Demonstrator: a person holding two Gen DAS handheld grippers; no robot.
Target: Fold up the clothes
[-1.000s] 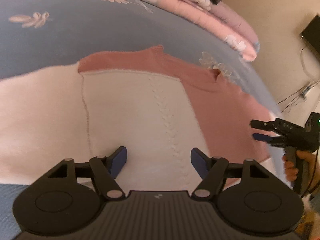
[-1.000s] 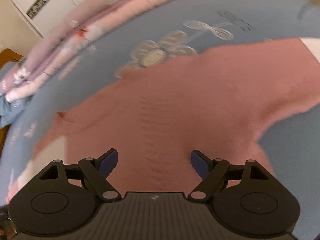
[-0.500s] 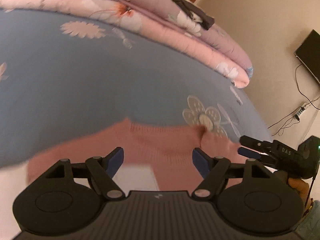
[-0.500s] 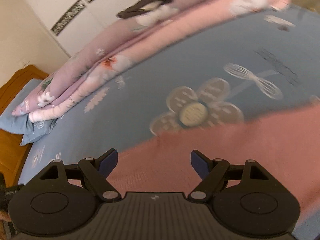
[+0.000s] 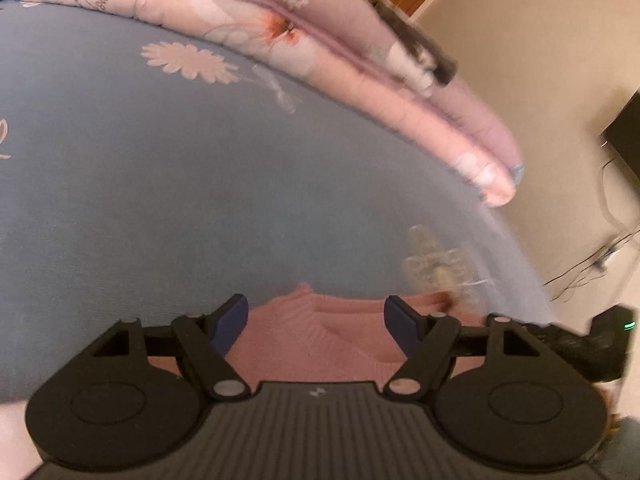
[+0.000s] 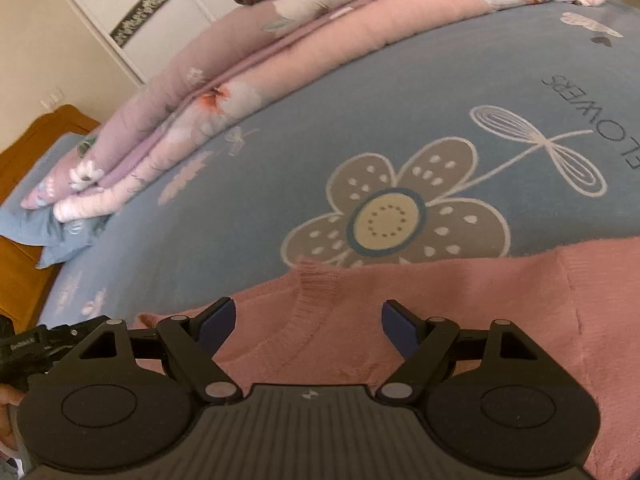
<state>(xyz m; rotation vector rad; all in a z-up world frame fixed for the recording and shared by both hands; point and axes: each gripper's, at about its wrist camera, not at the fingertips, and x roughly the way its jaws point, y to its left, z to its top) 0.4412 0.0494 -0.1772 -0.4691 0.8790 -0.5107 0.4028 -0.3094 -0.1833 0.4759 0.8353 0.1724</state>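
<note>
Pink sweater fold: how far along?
Done: nothing clearly. The pink sweater lies spread on the blue bedsheet, collar at its far edge; whether any fold has been made is out of view. In hand: nothing. The left gripper and right gripper both hang open over that collar edge, not gripping. Left: grasping the fabric and making the visible folds.

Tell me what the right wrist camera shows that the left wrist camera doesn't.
Only the right wrist view shows the white wardrobe, the blue pillow and FLOWERS lettering. Only the left wrist view shows the dark screen and floor cables. Both show the pink sweater on the blue bedsheet, the folded quilt, and open grippers: right gripper, left gripper.
</note>
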